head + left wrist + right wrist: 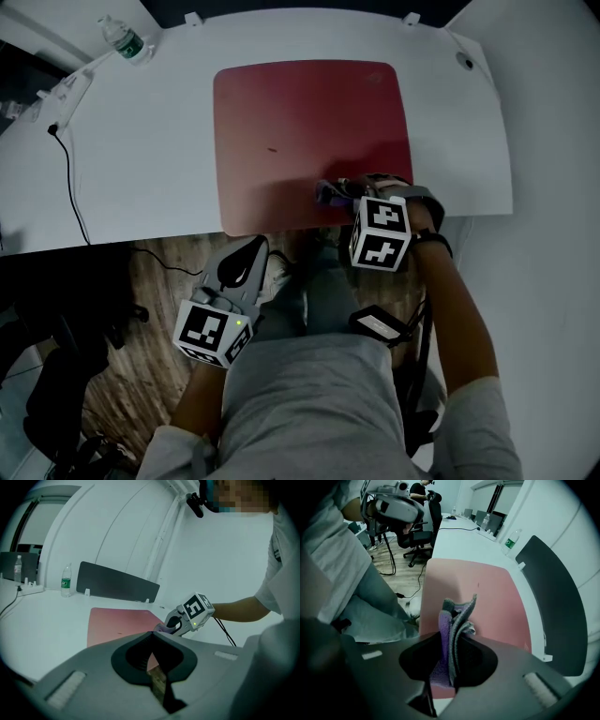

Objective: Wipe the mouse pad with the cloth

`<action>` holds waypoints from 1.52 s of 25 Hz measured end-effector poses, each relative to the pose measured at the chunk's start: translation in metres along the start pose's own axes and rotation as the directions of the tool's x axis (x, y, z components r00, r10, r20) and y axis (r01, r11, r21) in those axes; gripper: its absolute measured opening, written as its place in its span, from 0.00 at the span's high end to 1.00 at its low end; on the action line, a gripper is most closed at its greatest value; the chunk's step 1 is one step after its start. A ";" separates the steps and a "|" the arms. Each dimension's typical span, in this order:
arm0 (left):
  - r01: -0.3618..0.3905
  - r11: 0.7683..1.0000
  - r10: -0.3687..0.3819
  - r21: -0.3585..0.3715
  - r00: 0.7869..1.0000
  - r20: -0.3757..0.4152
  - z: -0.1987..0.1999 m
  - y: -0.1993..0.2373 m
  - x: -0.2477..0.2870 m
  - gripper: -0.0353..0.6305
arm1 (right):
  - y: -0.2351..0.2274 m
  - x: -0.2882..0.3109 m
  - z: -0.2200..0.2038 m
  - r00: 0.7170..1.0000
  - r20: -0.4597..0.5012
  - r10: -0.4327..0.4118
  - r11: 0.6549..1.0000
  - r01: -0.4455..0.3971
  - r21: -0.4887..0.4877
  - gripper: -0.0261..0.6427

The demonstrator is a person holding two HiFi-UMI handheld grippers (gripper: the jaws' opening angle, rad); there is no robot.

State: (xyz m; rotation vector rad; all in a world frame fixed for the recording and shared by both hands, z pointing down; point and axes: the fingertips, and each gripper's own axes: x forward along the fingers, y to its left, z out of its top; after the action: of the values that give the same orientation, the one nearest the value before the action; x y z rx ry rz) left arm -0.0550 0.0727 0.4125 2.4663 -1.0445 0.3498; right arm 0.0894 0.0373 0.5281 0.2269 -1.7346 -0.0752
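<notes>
A red mouse pad (pixel 309 131) lies in the middle of the white desk (pixel 141 159). My right gripper (pixel 339 190) rests at the pad's near right corner, shut on a folded purple-grey cloth (pixel 328 193). In the right gripper view the cloth (pixel 457 620) stands up between the jaws of the right gripper (pixel 451 641), over the pad (pixel 487 592). My left gripper (pixel 255 246) hangs off the desk, just below its front edge, jaws together and holding nothing. The left gripper view shows this gripper's tips (pixel 150 634) meeting, with the pad (pixel 117 623) and the right gripper (pixel 176 623) beyond.
A water bottle (pixel 122 39) and a power strip (pixel 70 94) with a black cable (pixel 70 178) sit at the desk's far left. A dark divider panel (pixel 117 583) runs along the back edge. An office chair (pixel 56 375) stands on the wood floor at lower left.
</notes>
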 end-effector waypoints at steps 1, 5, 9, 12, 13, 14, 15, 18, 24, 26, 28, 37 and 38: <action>0.005 1.000 -0.005 -0.001 1.000 0.005 0.003 0.001 0.006 0.92 | -0.009 0.000 -0.004 1.000 -0.001 -0.003 1.000 0.003 0.005 0.83; -0.001 1.000 0.001 -0.002 1.000 0.012 0.020 0.008 0.037 0.92 | -0.049 0.000 -0.025 1.000 -0.010 -0.014 1.000 0.014 0.012 0.83; -0.008 1.000 0.008 -0.011 1.000 0.005 0.040 0.011 0.072 0.92 | -0.089 0.001 -0.047 1.000 -0.023 -0.020 1.000 0.020 0.001 0.83; -0.019 0.999 0.019 -0.036 1.000 -0.002 0.050 0.014 0.096 0.92 | -0.118 0.001 -0.062 0.999 -0.031 -0.019 1.000 0.018 -0.010 0.83; -0.026 0.999 0.026 -0.040 1.000 -0.003 0.051 0.016 0.104 0.92 | -0.129 0.002 -0.066 0.999 -0.026 -0.020 1.000 0.019 -0.008 0.83; -0.036 0.998 0.036 -0.044 0.999 -0.006 0.053 0.019 0.111 0.92 | -0.140 0.003 -0.070 1.000 -0.018 -0.020 1.000 0.020 -0.003 0.83; -0.049 0.998 0.049 -0.047 0.999 -0.011 0.055 0.021 0.117 0.92 | -0.151 0.005 -0.074 1.000 -0.011 -0.020 1.000 0.020 0.005 0.83; -0.085 0.994 0.084 -0.064 0.996 -0.022 0.060 0.028 0.135 0.92 | -0.182 0.012 -0.091 1.000 -0.014 -0.028 0.999 0.028 0.016 0.83; -0.143 0.986 0.140 -0.087 0.989 -0.040 0.065 0.036 0.154 0.92 | -0.239 0.024 -0.104 0.998 -0.008 -0.055 0.998 0.055 -0.017 0.83; -0.158 0.983 0.154 -0.092 0.987 -0.047 0.064 0.037 0.160 0.92 | -0.258 0.029 -0.106 0.997 0.002 -0.077 0.997 0.077 -0.014 0.83; -0.177 0.980 0.173 -0.096 0.984 -0.053 0.064 0.038 0.163 0.92 | -0.276 0.036 -0.106 0.995 0.001 -0.096 0.995 0.096 -0.029 0.83; -0.242 0.964 0.236 -0.112 0.969 -0.068 0.063 0.037 0.167 0.92 | -0.297 0.062 -0.113 0.999 0.010 -0.047 0.998 0.047 -0.030 0.83; -0.244 0.963 0.238 -0.112 0.969 -0.066 0.064 0.036 0.168 0.92 | -0.296 0.062 -0.113 0.999 0.014 -0.040 0.999 0.040 -0.024 0.83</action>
State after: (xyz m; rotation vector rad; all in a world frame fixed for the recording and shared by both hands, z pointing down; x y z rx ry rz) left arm 0.0369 -0.0841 0.4329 2.2176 -1.3079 0.4122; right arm 0.2229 -0.2551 0.5558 0.2440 -1.7414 -0.1273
